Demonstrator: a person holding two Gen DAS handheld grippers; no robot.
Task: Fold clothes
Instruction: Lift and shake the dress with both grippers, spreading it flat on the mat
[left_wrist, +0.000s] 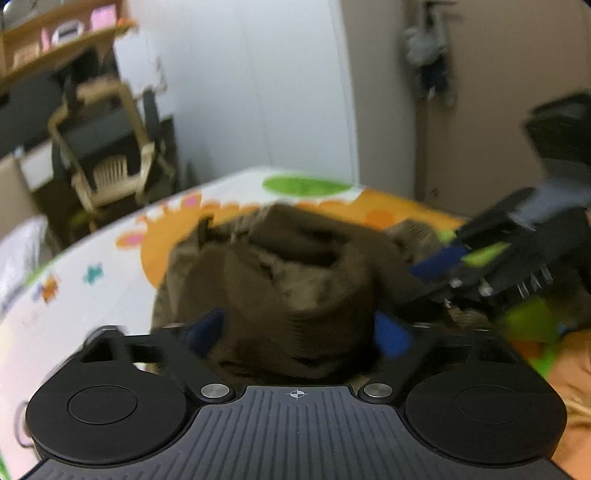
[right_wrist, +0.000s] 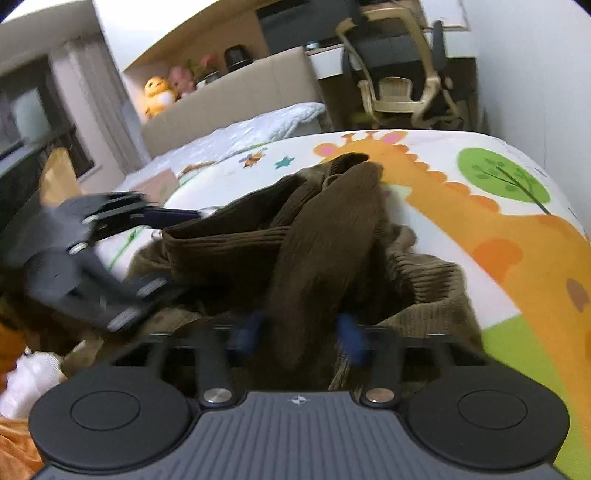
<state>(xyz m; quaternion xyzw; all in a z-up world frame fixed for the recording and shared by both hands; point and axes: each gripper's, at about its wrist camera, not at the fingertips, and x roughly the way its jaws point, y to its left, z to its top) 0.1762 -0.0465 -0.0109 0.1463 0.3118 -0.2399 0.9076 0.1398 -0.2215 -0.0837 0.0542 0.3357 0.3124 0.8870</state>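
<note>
Your left gripper (left_wrist: 299, 332) has a thick bunch of the brown corduroy garment (left_wrist: 295, 280) wedged between its blue fingers (left_wrist: 393, 334), which sit spread around the bulk and press against it on both sides. The garment rises straight ahead of that gripper as a crumpled mound resting on the giraffe-print bed cover (left_wrist: 92, 258), its far edge reaching the orange giraffe shape. Your right gripper (right_wrist: 301, 330) is pinching a narrower fold of the same brown corduroy garment (right_wrist: 325, 236), the cloth running forward from between its blue fingers (right_wrist: 349, 332) as a long ribbed strip that drapes over the rest of the pile. From the right wrist view the left gripper (right_wrist: 162, 218) lies to the left of the garment with one fingertip at the cloth's folded edge. From the left wrist view the right gripper (left_wrist: 443, 266) lies at the garment's right side, touching it. Beyond the bed cover (right_wrist: 461, 229) stands a beige office chair (right_wrist: 399, 92), and a yellow plush toy (right_wrist: 157, 96) sits on a headboard ledge.
</note>
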